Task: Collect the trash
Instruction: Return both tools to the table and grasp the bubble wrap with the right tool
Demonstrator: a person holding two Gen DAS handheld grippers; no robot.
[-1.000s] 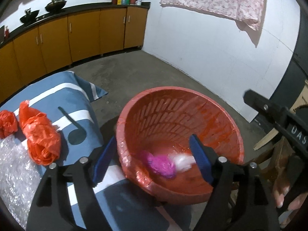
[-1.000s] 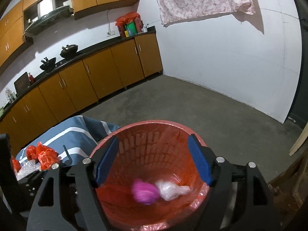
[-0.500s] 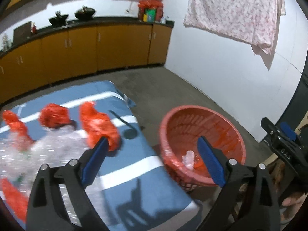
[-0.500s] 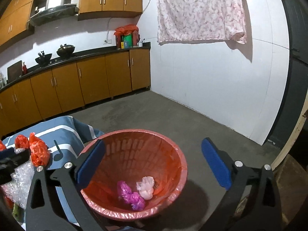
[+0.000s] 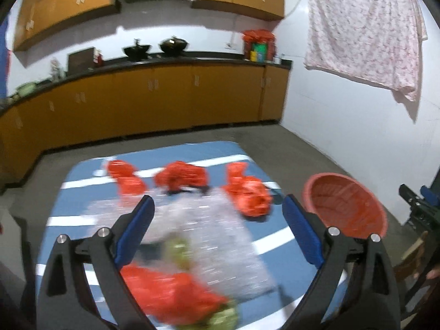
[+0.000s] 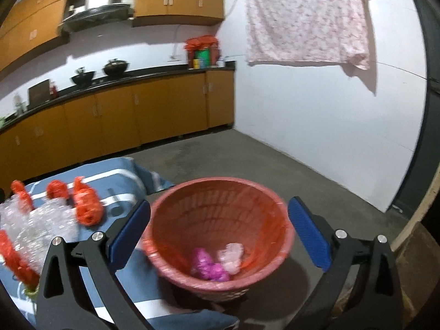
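**Inspector A:** What is recorded of the trash itself?

**Inspector B:** Two pieces, a magenta wad (image 6: 209,267) and a pale crumpled piece (image 6: 232,254), are found lying at the bottom of the red basket (image 6: 176,198). Four orange plastic bags (image 5: 249,192) and a sheet of bubble wrap (image 5: 214,236) are noted uncollected on the blue striped cloth (image 5: 277,250), just left of the basket.

**Inspector A:** And the grippers?

**Inspector B:** The left gripper (image 5: 217,233) is seen with fingers spread wide and nothing held, above the bubble wrap. The right gripper (image 6: 218,236) is likewise spread and empty, over the basket's mouth.

**Inspector A:** What change is observed?

**Inspector B:** One second ago both grippers were framed over the basket, the left one low at its rim. The left has since been swung away to the cloth, and the right has been opened wider and drawn back.

**Inspector A:** The meaning for the task?

**Inspector B:** A deposit is judged complete, and a fresh pick begun. Most of the trash remains to be gathered. The bubble wrap is judged bulky and springy; a slipped grasp is considered possible.
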